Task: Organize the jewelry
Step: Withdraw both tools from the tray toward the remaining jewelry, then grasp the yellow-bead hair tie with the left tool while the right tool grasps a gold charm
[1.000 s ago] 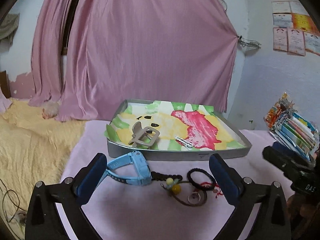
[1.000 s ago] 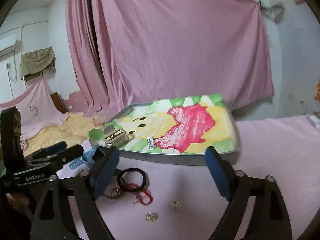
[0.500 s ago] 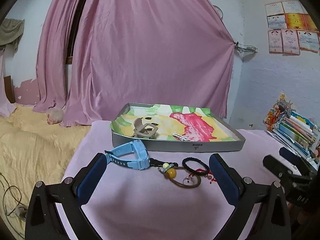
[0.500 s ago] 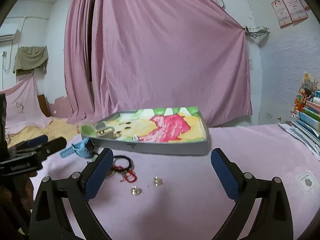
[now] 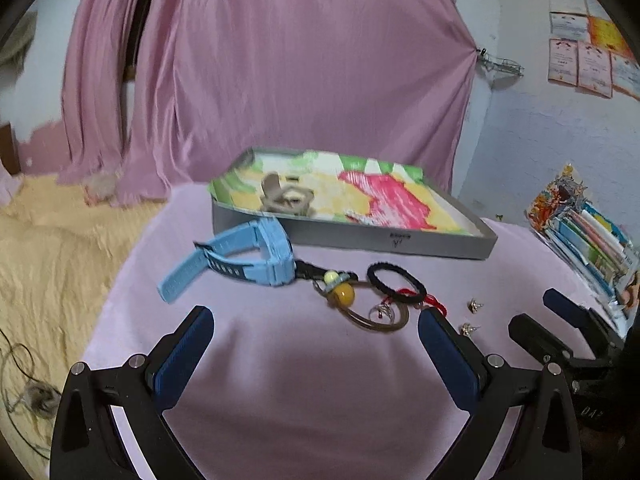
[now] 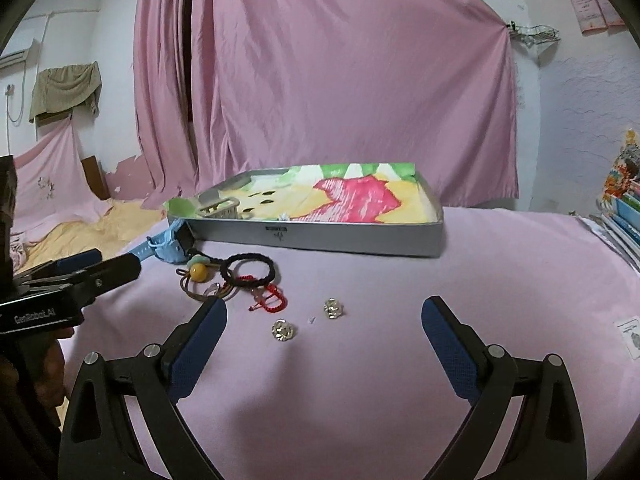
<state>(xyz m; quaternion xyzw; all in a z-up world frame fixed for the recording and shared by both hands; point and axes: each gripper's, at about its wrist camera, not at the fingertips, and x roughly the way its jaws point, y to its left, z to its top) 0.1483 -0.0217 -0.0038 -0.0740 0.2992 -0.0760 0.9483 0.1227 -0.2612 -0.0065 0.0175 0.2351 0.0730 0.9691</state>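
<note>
A grey tray (image 5: pixel 360 236) with a colourful liner stands on the pink tabletop; a beige watch (image 5: pixel 286 200) and a small silver piece (image 6: pixel 283 216) lie in it. In front lie a blue watch (image 5: pixel 248 256), a yellow-bead hair tie (image 5: pixel 345 294), a black hair band (image 5: pixel 396 282), a red cord bracelet (image 6: pixel 269 300) and two silver earrings (image 6: pixel 283 330) (image 6: pixel 333 308). My left gripper (image 5: pixel 316 340) is open and empty, short of the pile. My right gripper (image 6: pixel 324 344) is open and empty, just behind the earrings.
A stack of colourful books (image 5: pixel 588 236) sits at the table's right edge. A pink curtain (image 5: pixel 280 72) hangs behind the tray. A yellow bedspread (image 5: pixel 60 248) lies to the left below the table. A small white card (image 6: pixel 634 338) lies at the right.
Both grippers have pulled back and tilted down toward the table. The jewelry now sits nearer in both views. Both grippers stay open and empty.
</note>
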